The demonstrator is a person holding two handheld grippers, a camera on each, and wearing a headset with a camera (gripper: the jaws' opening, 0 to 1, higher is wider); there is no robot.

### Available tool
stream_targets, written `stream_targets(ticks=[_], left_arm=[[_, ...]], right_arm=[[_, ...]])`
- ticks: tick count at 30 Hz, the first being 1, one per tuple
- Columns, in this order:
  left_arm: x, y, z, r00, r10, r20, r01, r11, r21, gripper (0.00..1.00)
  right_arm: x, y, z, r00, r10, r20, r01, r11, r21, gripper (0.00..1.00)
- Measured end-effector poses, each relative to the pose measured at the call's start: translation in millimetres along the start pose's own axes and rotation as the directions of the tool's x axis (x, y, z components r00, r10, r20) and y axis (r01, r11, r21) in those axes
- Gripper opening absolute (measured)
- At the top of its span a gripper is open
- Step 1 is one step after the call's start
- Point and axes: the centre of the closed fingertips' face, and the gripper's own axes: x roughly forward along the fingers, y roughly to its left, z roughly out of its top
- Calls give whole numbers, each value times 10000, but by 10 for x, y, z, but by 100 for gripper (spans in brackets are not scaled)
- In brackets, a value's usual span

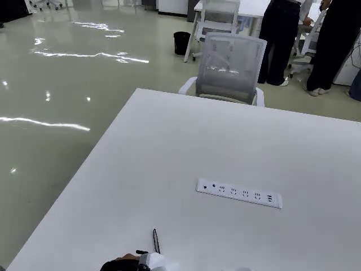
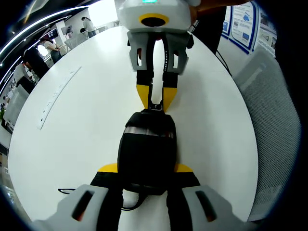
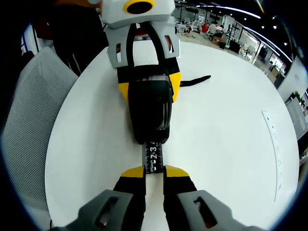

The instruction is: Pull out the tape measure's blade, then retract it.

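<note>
The left gripper (image 2: 147,169) is clamping the black tape measure (image 2: 147,142) by the edge of the tabletop (image 2: 86,120), while the right gripper (image 3: 154,172) is pinching its short pulled-out blade (image 3: 152,155), whose tip is hiding between the jaws.

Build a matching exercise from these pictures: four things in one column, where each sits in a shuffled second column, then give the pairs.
Things
1. tape measure case
2. blade
3. power strip
4. mesh chair

Places
A. on the floor beyond the table
B. clamped in the left gripper
C. lying flat on the tabletop
D. pinched by the right gripper

Pairs: 1-B, 2-D, 3-C, 4-A
</note>
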Motion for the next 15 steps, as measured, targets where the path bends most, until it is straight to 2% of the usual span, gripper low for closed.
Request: stream_targets(ticks=[15], left_arm=[[5, 7, -13, 10000, -44, -17, 44, 10000, -51, 30]], right_arm=[[-29, -2, -52, 10000, -53, -56, 53, 10000, -17, 11]])
